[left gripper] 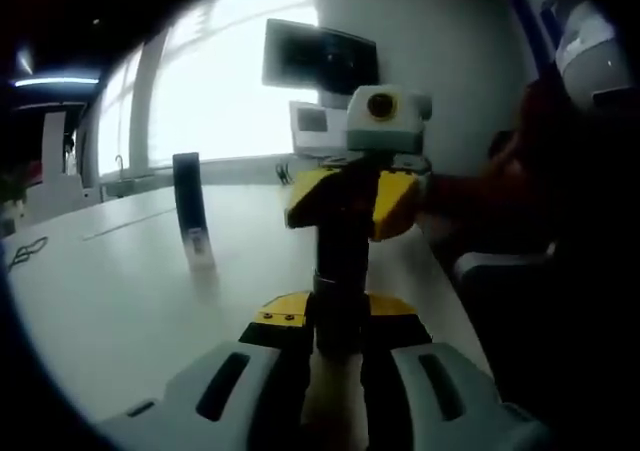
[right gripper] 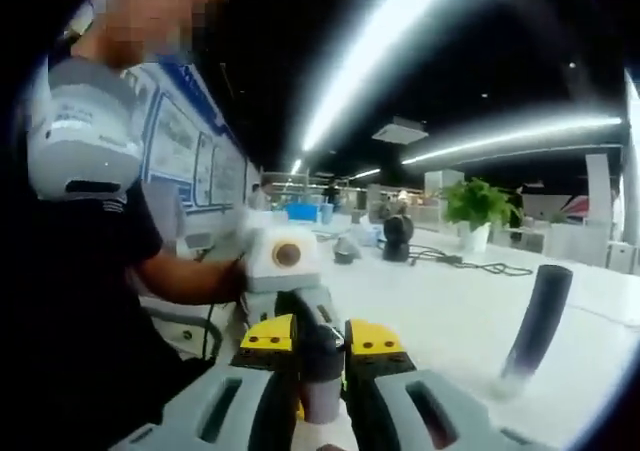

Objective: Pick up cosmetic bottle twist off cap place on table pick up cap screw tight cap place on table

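- Bottle [left gripper: 340, 271] stands dark and upright above the white tabletop [left gripper: 120, 291], gripped low down by the left gripper [left gripper: 335, 356], whose fingers are clamped on its body.
- Right gripper [left gripper: 350, 206] meets it from the far side, its yellow-tipped fingers [left gripper: 395, 203] closed around the bottle's top, where the cap would sit; the cap itself is hidden.
- In the right gripper view, the right gripper [right gripper: 320, 361] pinches that same dark top [right gripper: 322, 356].
- A second dark upright tube [left gripper: 190, 206] stands apart on the tabletop.
- A person's arm [right gripper: 190, 276] reaches behind the left gripper.
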### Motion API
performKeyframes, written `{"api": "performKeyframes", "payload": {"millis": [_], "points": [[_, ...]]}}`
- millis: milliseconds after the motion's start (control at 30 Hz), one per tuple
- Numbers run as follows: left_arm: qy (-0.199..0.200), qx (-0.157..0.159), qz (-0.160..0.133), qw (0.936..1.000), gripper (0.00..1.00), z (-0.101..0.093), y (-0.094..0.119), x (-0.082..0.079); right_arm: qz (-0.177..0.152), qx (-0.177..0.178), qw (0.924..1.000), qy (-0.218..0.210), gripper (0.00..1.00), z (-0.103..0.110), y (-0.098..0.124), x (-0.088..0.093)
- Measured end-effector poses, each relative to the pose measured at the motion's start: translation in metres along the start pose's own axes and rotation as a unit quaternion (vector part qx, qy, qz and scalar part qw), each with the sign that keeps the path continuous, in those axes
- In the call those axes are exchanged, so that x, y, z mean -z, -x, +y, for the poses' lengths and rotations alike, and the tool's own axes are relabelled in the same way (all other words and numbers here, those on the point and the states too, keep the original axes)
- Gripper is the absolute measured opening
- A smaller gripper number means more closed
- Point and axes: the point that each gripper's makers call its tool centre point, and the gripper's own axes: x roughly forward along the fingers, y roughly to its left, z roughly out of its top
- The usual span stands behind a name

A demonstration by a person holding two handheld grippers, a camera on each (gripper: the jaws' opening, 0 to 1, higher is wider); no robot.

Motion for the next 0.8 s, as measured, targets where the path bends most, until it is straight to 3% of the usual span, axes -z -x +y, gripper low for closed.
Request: {"api": "performKeyframes", "payload": {"millis": [167, 367, 800], "points": [[0.003, 0.0, 0.0, 1.0, 0.08, 0.0002, 0.0001, 0.0002, -0.003, -0.057, 0.9984, 0.001, 0.12, 0.0022, -0.0013, -0.0001], [0.005, -0.002, 0.0, 1.0, 0.08, 0.0009, 0.0004, 0.0002, 0.01, -0.084, 0.9964, 0.013, 0.12, 0.0017, -0.0035, 0.0003], [0.005, -0.001, 0.0, 1.0, 0.08, 0.0001, -0.0002, -0.0001, 0.017, -0.076, 0.9969, 0.008, 0.12, 0.0052, -0.0038, 0.0008]]}}
